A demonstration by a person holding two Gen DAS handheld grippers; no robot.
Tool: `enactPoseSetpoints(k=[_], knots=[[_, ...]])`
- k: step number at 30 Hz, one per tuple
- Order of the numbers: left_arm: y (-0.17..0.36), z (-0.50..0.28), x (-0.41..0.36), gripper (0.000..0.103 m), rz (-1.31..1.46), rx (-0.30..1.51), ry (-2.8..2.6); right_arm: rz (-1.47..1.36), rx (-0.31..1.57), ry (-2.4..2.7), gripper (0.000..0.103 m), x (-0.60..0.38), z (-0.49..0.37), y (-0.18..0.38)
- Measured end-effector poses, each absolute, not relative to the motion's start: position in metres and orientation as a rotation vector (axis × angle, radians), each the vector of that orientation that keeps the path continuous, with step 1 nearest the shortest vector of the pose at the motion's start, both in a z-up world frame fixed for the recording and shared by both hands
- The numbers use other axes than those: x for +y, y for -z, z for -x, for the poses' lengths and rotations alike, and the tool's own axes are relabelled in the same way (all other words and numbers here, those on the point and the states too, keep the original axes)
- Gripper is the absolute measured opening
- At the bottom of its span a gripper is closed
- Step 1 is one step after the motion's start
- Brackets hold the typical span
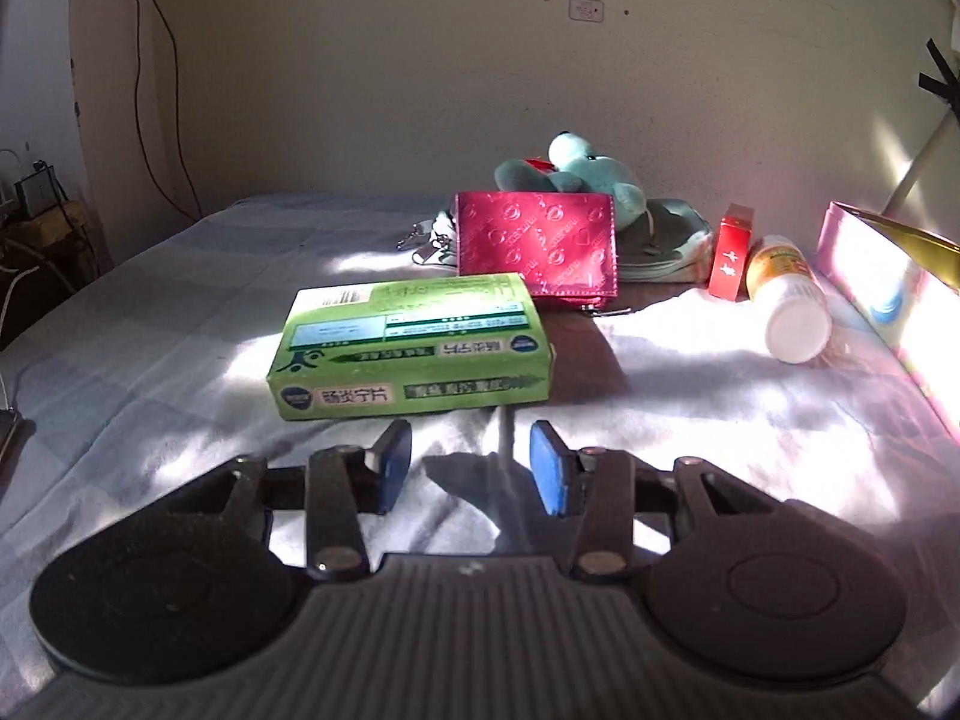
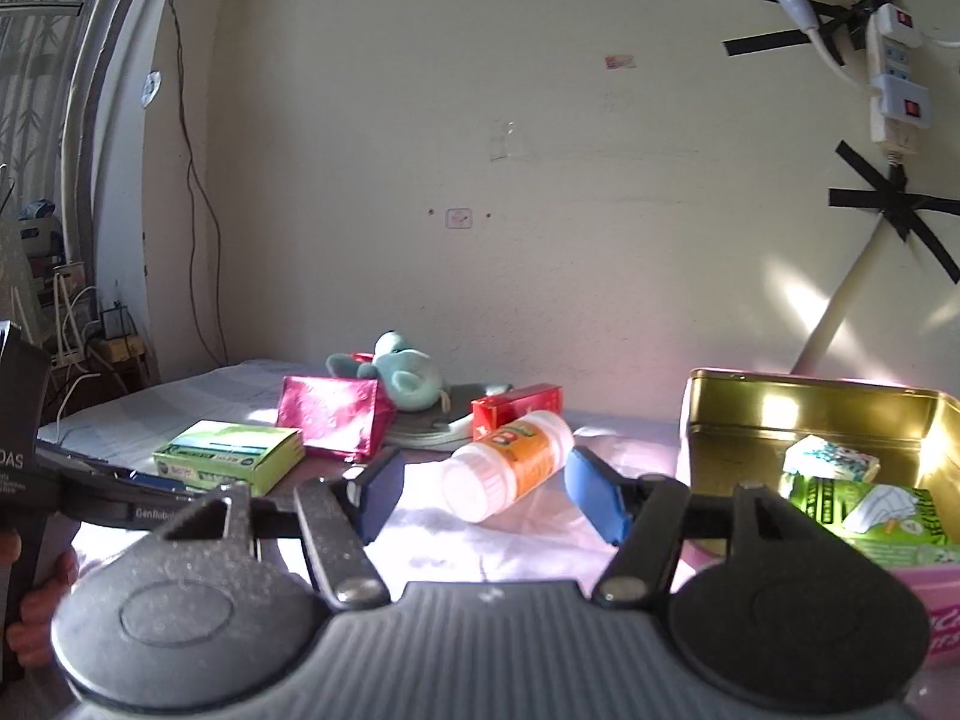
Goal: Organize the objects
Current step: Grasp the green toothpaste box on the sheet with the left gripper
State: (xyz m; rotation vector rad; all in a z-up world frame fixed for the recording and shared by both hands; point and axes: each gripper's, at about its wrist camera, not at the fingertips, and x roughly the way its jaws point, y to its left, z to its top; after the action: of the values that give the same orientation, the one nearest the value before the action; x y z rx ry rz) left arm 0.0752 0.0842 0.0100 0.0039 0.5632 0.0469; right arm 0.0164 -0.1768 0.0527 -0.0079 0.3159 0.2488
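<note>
A green medicine box (image 1: 414, 345) lies flat on the cloth-covered table just beyond my open, empty left gripper (image 1: 471, 468); it also shows in the right wrist view (image 2: 231, 457). A white bottle with an orange label (image 2: 510, 465) lies on its side between the fingers of my open right gripper (image 2: 480, 495), slightly beyond the pads; it shows in the left view too (image 1: 786, 294). A pink tin with a gold inside (image 2: 720, 414) stands open at the right and holds green packets (image 2: 864, 510).
A red wallet (image 1: 537, 249), a teal plush toy (image 1: 576, 177), a grey pouch (image 1: 666, 240), a small red box (image 1: 731, 252) and keys (image 1: 426, 243) lie at the back. The pink tin's wall (image 1: 888, 288) lines the right edge. The wall is behind.
</note>
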Motion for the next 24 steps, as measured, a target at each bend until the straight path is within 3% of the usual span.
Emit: enactPoseSetpoints(k=[5, 11, 18, 21, 24], knots=[[-0.032, -0.066, 0.154, 0.053, 0.141, 0.501, -0.124, 0.031, 0.398, -0.381, 0.061, -0.128, -0.034, -0.045], [-0.049, -0.090, 0.208, 0.053, 0.266, 0.506, -0.113, -0.023, 0.491, -0.511, 0.061, -0.072, -0.073, -0.048], [-0.020, -0.146, 0.206, 0.054, 0.317, 0.658, 0.009, -0.172, 0.663, -0.537, 0.061, -0.034, -0.140, -0.027], [-0.013, -0.154, 0.204, 0.054, 0.374, 0.658, 0.091, -0.287, 0.796, -0.564, 0.064, -0.035, -0.167, -0.007], [-0.007, -0.152, 0.197, 0.052, 0.419, 0.659, 0.158, -0.333, 0.803, -0.592, 0.062, -0.037, -0.171, -0.004]])
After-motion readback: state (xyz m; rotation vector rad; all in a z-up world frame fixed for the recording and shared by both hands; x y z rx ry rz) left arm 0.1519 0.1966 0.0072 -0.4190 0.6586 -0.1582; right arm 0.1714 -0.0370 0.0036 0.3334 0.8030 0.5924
